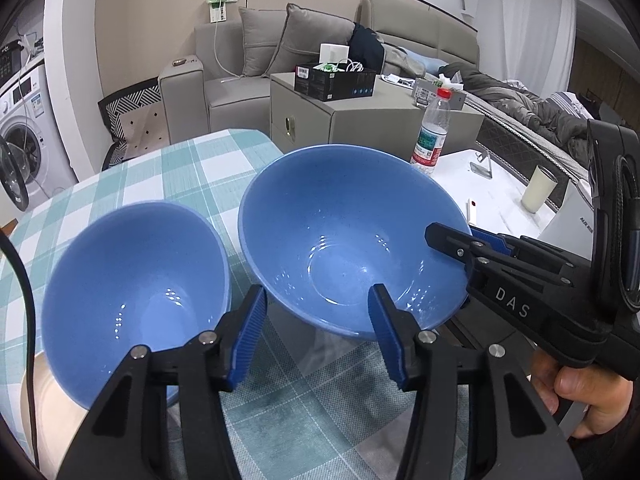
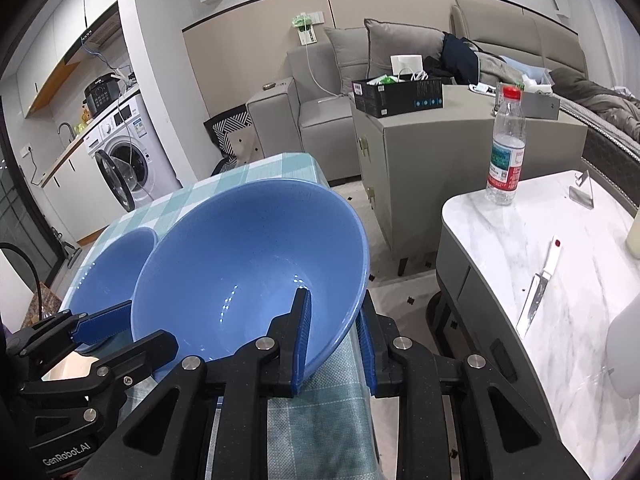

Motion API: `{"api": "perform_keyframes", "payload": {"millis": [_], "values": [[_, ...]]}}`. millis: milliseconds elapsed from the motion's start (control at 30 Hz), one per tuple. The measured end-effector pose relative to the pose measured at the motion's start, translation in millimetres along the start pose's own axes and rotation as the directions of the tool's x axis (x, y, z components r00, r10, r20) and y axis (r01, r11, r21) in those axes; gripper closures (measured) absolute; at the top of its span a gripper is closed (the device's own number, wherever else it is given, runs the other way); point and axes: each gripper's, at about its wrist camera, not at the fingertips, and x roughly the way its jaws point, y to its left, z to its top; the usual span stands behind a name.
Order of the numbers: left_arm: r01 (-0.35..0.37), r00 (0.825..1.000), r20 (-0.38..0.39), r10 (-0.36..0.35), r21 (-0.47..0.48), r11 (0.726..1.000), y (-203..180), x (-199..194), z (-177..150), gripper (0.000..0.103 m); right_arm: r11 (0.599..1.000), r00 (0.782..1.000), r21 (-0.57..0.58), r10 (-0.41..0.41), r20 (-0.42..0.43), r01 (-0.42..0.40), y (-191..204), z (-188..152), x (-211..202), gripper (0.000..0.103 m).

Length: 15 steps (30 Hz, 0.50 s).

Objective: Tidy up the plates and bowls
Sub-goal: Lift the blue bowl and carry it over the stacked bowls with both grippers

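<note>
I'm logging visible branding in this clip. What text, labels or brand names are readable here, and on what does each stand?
"DAS": on the body of the right tool, seen from the left wrist.
"GenRobot.AI": on the body of the left tool, seen from the right wrist.
"AUX": on the white appliance at the right edge.
Water bottle label: too small to read.
Black box print and washing machine stickers: too small to read.

bowls (image 1: pixel 344 240): we see glossy, smooth ceramic-like glaze;
tablecloth (image 1: pixel 192 168): woven, matt cloth;
side table (image 2: pixel 532 248): polished marble look
</note>
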Motion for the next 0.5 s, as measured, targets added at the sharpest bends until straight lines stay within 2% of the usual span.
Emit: {"api": "perform_keyframes", "payload": {"millis": [500], "values": [[-0.017,0.997,0.077,0.015,0.031,0.999,2.2,-31.2,7.1,0.051,1.000,0.996,-0.026,0.006,0.092,-0.004,17.8,9.9,-36.2,0.080]]}}
